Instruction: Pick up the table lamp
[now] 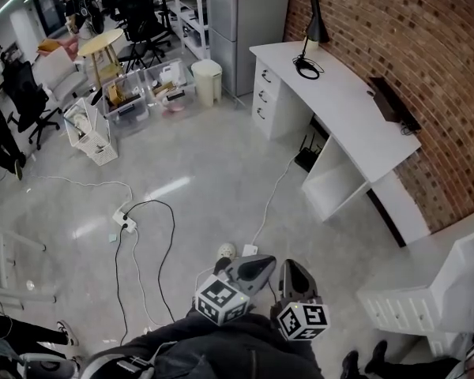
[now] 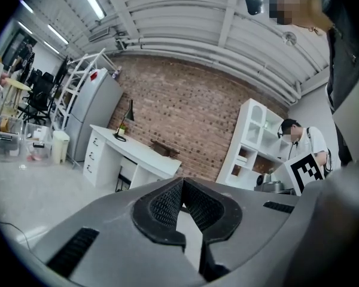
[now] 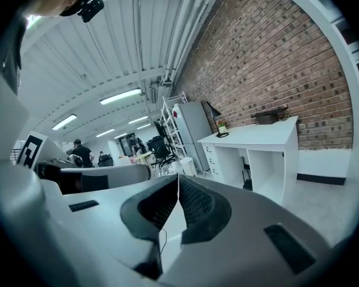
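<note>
The table lamp (image 1: 317,27) looks matt black, the brick wall (image 1: 426,46) rough, the floor (image 1: 221,156) glossy (light streaks).

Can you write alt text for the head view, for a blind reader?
A black table lamp stands on a white desk by a brick wall. Near the bottom, the left claw and right claw are shut and empty.

My left tongs (image 1: 262,262) and right tongs (image 1: 289,265) sit side by side low in the head view, over the floor (image 1: 205,156). Well ahead and to the right, the worktop (image 1: 340,105) runs along the brick wall (image 1: 426,46). The table lamp (image 1: 316,24) stands on its far end. Beyond that end stands a fridge (image 1: 249,14), with a bin (image 1: 206,81) on its left. A power strip (image 1: 125,222) lies on the floor, left of my tongs.
</note>
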Demonstrator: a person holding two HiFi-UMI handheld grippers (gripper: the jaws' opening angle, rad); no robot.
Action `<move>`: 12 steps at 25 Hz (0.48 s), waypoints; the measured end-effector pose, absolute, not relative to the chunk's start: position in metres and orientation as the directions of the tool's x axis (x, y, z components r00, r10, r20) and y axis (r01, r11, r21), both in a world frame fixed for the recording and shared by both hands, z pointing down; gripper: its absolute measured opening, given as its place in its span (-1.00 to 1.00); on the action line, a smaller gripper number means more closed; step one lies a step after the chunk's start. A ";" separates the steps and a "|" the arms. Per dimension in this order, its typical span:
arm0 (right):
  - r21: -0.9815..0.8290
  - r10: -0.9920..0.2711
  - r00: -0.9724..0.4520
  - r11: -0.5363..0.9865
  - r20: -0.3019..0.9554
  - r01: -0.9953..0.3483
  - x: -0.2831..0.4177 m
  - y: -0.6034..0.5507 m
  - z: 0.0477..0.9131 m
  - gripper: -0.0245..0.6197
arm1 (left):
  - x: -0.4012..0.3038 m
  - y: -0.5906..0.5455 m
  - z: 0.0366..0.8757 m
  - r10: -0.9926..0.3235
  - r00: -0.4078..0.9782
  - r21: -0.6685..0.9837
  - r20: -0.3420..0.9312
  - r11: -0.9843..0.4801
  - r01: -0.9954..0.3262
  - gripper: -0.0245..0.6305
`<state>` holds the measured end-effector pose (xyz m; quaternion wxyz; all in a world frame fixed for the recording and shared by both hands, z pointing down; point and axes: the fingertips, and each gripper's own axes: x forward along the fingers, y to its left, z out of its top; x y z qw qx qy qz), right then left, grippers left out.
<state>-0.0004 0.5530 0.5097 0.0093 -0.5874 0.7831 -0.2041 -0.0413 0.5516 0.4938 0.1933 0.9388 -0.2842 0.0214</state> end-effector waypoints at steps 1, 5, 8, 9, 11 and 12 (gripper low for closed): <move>-0.332 -0.929 -0.295 0.212 0.225 -0.919 0.000 0.544 0.510 -0.89 | -0.041 0.544 0.494 -0.520 0.841 0.352 0.152 -0.766 -0.538 -0.92; -0.339 -0.939 -0.266 0.182 0.219 -0.923 -0.001 0.501 0.509 -0.89 | -0.043 0.503 0.497 -0.503 0.850 0.351 0.156 -0.776 -0.524 -0.92; -0.333 -0.944 -0.255 0.176 0.210 -0.926 -0.002 0.464 0.505 -0.89 | -0.046 0.466 0.495 -0.494 0.857 0.353 0.149 -0.783 -0.513 -0.92; -0.331 -0.946 -0.250 0.173 0.206 -0.927 -0.002 0.451 0.504 -0.89 | -0.047 0.454 0.493 -0.492 0.858 0.353 0.147 -0.785 -0.510 -0.92; -0.330 -0.950 -0.241 0.166 0.201 -0.929 -0.004 0.425 0.501 -0.89 | -0.051 0.428 0.491 -0.488 0.861 0.357 0.147 -0.785 -0.506 -0.92; -0.329 -0.951 -0.236 0.161 0.199 -0.930 -0.004 0.411 0.499 -0.89 | -0.053 0.415 0.490 -0.486 0.862 0.359 0.148 -0.785 -0.504 -0.92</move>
